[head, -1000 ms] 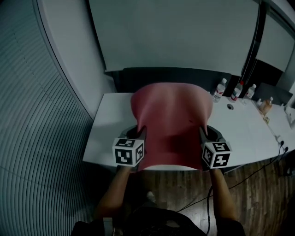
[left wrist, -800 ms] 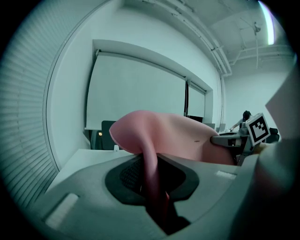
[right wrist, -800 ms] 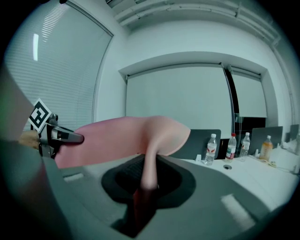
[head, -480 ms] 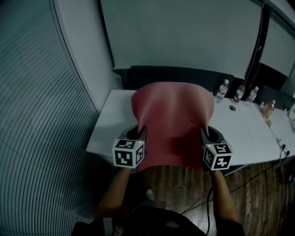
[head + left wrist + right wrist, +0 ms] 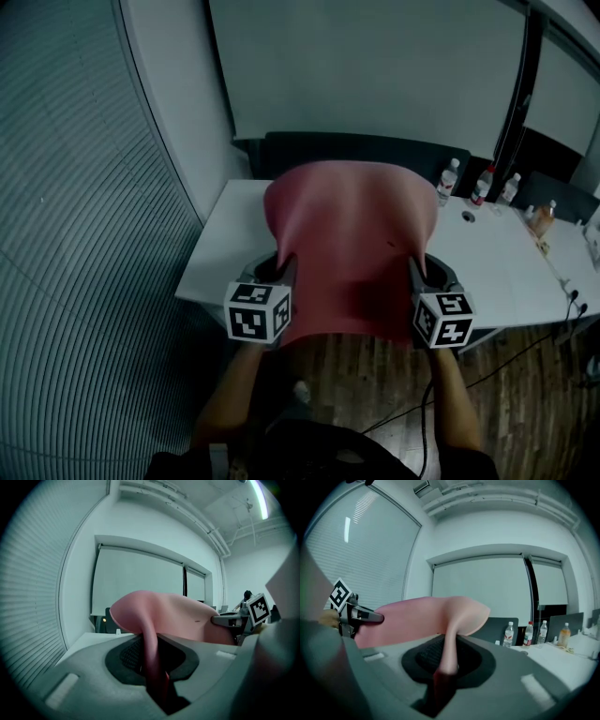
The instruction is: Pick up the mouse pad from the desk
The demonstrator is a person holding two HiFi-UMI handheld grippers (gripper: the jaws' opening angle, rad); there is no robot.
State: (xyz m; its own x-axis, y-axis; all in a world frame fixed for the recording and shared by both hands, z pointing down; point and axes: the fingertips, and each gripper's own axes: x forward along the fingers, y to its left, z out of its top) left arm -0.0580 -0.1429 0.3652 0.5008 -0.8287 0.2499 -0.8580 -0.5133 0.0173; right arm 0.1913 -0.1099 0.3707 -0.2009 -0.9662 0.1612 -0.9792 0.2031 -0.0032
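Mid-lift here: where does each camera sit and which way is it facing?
Head view: on the person's head, looking steeply down at the mouse pad held over the desk's near edge; forearms, left gripper and right gripper show.
Left gripper view: on the left gripper, along its jaws, shut on the pad's edge, toward the window blind; right gripper shows opposite.
Right gripper view: on the right gripper, jaws shut on the opposite edge, facing the bottles; the left gripper shows.
Shared: the pad; each gripper view sees the other gripper.
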